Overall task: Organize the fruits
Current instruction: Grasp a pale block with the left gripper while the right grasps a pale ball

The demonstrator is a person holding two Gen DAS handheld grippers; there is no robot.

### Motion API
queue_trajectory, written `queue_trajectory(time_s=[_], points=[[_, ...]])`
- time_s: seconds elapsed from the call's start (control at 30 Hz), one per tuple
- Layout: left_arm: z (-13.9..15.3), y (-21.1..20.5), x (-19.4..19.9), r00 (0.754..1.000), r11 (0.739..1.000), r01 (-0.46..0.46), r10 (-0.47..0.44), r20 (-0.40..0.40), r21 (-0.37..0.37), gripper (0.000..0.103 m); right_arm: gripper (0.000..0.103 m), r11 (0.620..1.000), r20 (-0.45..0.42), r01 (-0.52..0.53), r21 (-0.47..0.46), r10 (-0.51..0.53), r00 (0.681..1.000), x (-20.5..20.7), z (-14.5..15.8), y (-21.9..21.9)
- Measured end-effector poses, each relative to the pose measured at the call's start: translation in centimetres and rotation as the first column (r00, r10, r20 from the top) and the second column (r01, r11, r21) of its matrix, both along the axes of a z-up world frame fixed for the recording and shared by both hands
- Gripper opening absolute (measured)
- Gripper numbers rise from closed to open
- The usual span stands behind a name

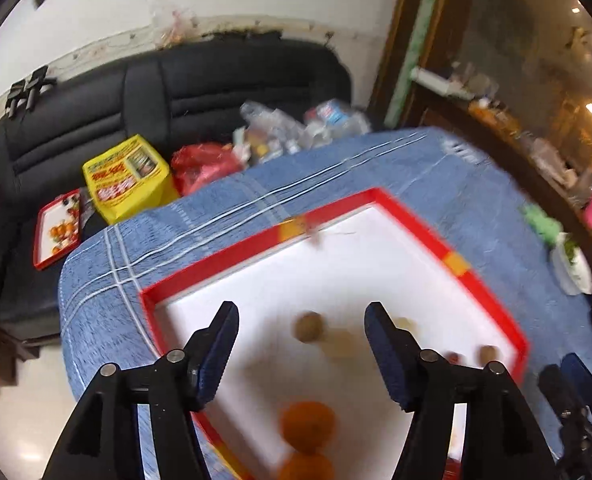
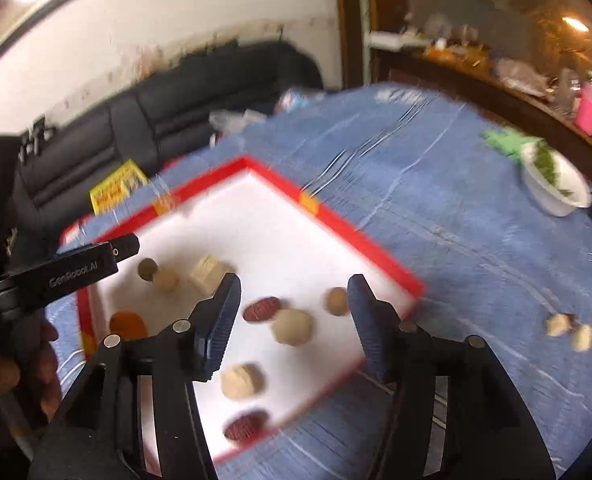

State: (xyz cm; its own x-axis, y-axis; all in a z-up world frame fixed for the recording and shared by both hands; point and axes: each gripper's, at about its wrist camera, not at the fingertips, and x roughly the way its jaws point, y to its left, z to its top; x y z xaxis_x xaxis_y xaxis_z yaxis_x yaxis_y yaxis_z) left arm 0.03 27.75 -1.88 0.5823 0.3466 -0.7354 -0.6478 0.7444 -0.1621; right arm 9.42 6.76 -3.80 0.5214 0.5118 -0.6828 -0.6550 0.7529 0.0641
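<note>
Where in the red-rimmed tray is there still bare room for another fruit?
The tray's far corner is bare white floor, up to the two red rims that meet there. The near half is crowded: oranges, brown and pale fruits, red ones.

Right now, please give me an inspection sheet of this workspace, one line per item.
Surface: blue cloth covers the table.
Job's things: red-rimmed tray holds oranges, beige pieces, two dark red fruits; three small pieces lie on the cloth outside it.
Clutter: white bowl of greens.
Grippers: left gripper and right gripper open, empty, above the tray.
Cables: nothing seen.
Surroundings: black sofa, yellow box.
</note>
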Motion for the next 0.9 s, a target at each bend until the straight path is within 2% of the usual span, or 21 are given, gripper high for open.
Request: queue_trajectory(time_s=[0.13,0.23,0.37,0.43,0.57,0.63,0.73,0.9], points=[[1.3,-5.2,0.4,0.991,0.991,0.122,-0.125,0.049,0.053,0.064,0.056,0.994,0.064,0.099,0.050,-0.102,0.993,-0.8,1.6,-7.6],[1.7,-10.2,1.5,0.966,0.965,0.244,-0.251,0.064,0.093,0.064,0.056,0.978,0.079,0.208,0.027,-0.209,0.975,-0.2,1.0,-13.1],[1.0,-16.6,3.8,0.905,0.902,0.418,-0.424,0.041,0.103,0.065,0.055,0.935,0.038,0.352,-0.033,-0.351,0.936,2.0,-1.1,-20.1],[0.3,-19.5,5.0,0.867,0.864,0.493,-0.497,0.020,0.096,0.065,0.055,0.921,0.032,0.384,-0.062,-0.383,0.923,2.8,-2.0,-22.2],[-1.2,-24.6,7.5,0.785,0.780,0.618,-0.620,-0.013,0.092,0.065,0.055,0.912,0.029,0.396,-0.103,-0.395,0.918,4.8,-3.1,-23.5],[-1.4,-26.0,8.3,0.758,0.754,0.651,-0.652,-0.022,0.091,0.065,0.055,0.915,0.035,0.387,-0.116,-0.386,0.922,5.8,-3.3,-23.4],[-1.6,-26.8,9.3,0.744,0.739,0.667,-0.668,-0.021,0.093,0.065,0.055,0.919,0.029,0.376,-0.115,-0.375,0.926,7.5,-3.6,-23.4],[-1.9,-26.5,10.9,0.745,0.741,0.666,-0.667,-0.013,0.085,0.065,0.055,0.924,0.006,0.361,-0.125,-0.363,0.932,10.1,-4.2,-23.2]])
